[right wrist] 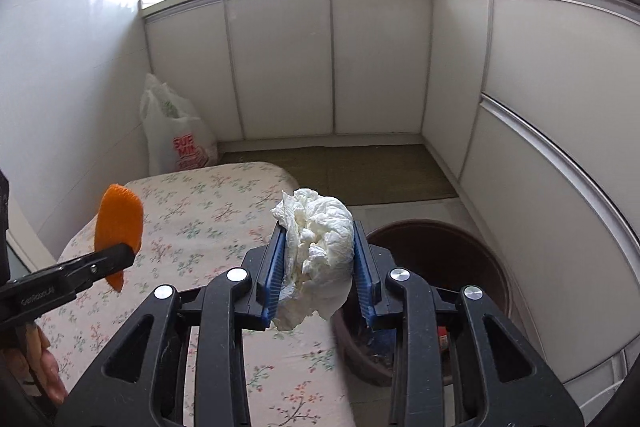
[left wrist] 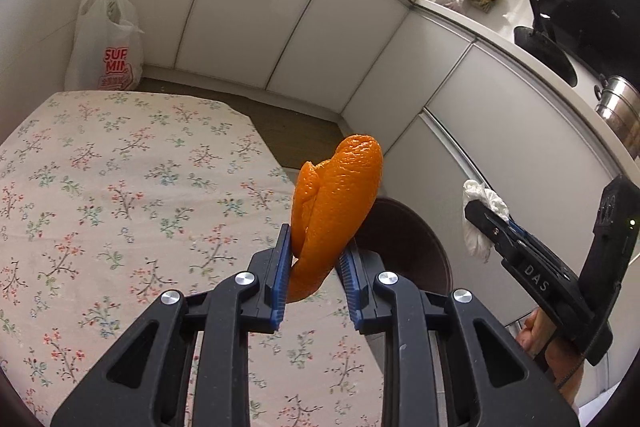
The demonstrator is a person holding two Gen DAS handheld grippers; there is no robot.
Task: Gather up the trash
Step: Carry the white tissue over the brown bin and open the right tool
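Note:
My left gripper (left wrist: 316, 247) is shut on a curled orange peel (left wrist: 338, 203) and holds it in the air over the right edge of the flowered table (left wrist: 120, 195). The peel also shows at the left of the right wrist view (right wrist: 118, 223). My right gripper (right wrist: 318, 255) is shut on a crumpled white tissue (right wrist: 320, 247), held above the table's edge beside a dark brown bin (right wrist: 460, 259). The tissue also shows in the left wrist view (left wrist: 478, 223). The bin (left wrist: 404, 247) sits on the floor just right of the table, partly hidden behind the peel.
A white plastic shopping bag (left wrist: 106, 39) with red print stands on the floor beyond the table's far end, also visible in the right wrist view (right wrist: 176, 135). White cabinets (left wrist: 280, 19) wrap around the back and right. The counter holds a black pan (left wrist: 548, 47) and a steel pot (left wrist: 618, 107).

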